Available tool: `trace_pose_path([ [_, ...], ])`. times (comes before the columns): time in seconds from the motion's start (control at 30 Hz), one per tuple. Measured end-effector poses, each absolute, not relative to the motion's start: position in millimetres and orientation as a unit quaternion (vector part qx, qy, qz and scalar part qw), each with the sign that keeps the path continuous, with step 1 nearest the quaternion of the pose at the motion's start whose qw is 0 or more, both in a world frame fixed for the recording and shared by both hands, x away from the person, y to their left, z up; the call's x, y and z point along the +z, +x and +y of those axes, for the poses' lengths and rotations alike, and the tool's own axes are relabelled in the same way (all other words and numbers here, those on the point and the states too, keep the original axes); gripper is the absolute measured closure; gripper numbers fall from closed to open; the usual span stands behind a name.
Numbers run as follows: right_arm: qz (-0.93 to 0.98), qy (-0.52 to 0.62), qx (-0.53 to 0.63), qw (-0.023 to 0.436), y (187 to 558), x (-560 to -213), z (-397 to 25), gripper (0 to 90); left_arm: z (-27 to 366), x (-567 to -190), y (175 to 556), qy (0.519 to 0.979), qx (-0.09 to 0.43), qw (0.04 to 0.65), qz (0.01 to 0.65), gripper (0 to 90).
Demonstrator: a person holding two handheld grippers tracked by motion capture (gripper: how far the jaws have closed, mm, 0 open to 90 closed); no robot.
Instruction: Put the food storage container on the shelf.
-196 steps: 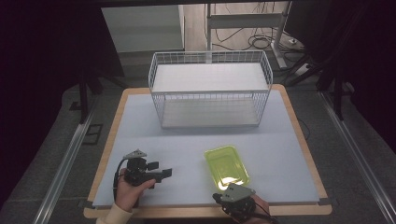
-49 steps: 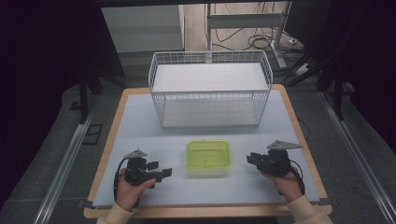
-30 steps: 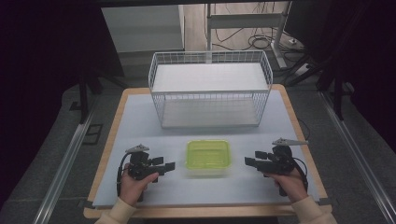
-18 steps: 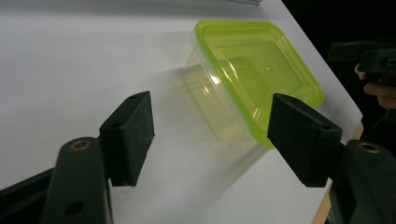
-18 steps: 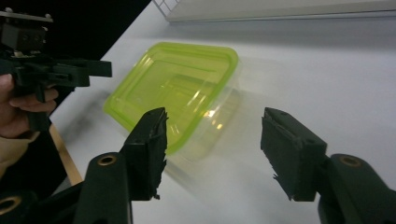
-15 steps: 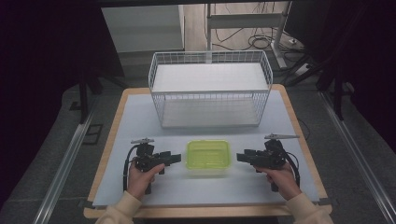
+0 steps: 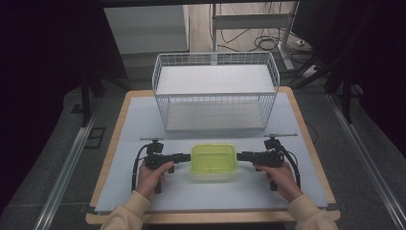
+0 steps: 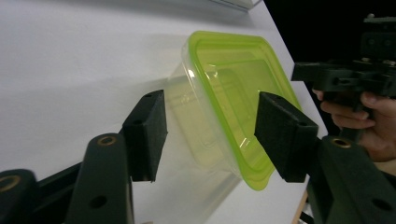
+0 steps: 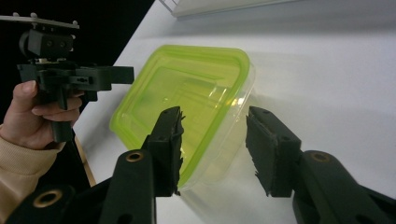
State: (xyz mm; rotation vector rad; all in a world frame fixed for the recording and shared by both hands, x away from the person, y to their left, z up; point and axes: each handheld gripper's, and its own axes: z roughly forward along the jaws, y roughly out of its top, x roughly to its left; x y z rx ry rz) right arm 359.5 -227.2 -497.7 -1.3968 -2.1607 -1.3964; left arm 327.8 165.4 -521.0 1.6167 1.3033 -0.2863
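A clear plastic container with a lime-green lid (image 7: 213, 160) sits on the white mat near the front middle. My left gripper (image 7: 186, 156) points at its left end and my right gripper (image 7: 240, 155) at its right end. In the left gripper view the container (image 8: 233, 84) has its near rim between the open jaws of the left gripper (image 8: 212, 133), with gaps on both sides. In the right gripper view the right gripper (image 9: 217, 149) is open too, and the container (image 9: 187, 93) has its lid edge between the pads without being squeezed.
A white wire basket (image 7: 215, 91) stands empty at the back middle of the table (image 7: 143, 120). The opposite gripper and hand show beyond the container in each gripper view: the right one (image 8: 327, 77), the left one (image 9: 93, 77). Dark floor and rails flank the table.
Both grippers have slid inward along the mat to the container's two ends. The container, earlier angled near the right hand, now lies square in the middle.
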Motion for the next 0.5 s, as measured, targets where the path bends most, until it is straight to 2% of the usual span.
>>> trace_pose_path([
  [0.5, -0.724, -0.49, -0.464, 0.145, 371.3, -510.5, -223.8, 62.7, 162.9, -530.1, 334.3, 0.668, -0.149, 0.499, 0.531, 53.4],
])
